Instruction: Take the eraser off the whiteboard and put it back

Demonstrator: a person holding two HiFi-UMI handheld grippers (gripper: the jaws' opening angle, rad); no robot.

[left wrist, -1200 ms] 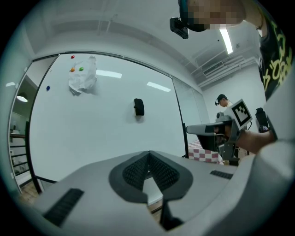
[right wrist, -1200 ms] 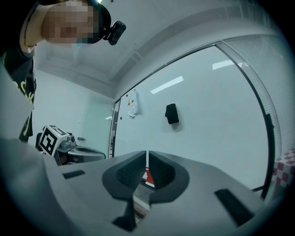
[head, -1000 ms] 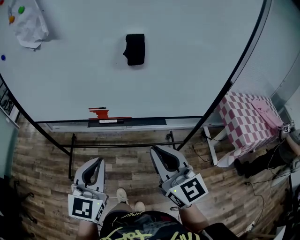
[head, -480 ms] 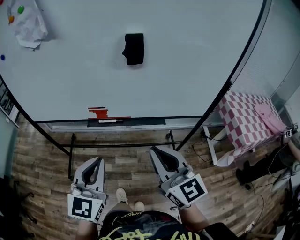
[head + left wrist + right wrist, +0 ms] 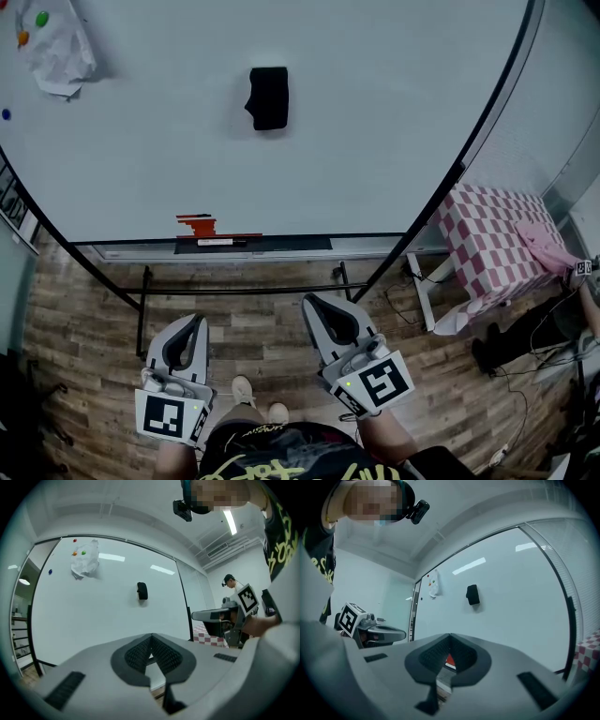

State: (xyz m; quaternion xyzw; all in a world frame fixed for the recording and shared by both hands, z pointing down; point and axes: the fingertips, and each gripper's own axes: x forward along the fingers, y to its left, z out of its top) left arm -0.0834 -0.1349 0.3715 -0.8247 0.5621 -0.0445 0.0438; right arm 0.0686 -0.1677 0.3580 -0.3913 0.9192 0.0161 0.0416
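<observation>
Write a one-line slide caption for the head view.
Left gripper and right gripper, both shut and empty, held low before the whiteboard, where the black eraser hangs.

Your whiteboard (image 5: 375, 112) runs off the top edge. The red thing (image 5: 199, 225) on its tray (image 5: 281, 245) is too small for you to name, perhaps a marker. A person (image 5: 534, 333) is cut off at right.

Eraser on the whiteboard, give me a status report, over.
Left tool and right tool both shut, empty, held low. Eraser on the whiteboard, untouched. Nothing in the way.
</observation>
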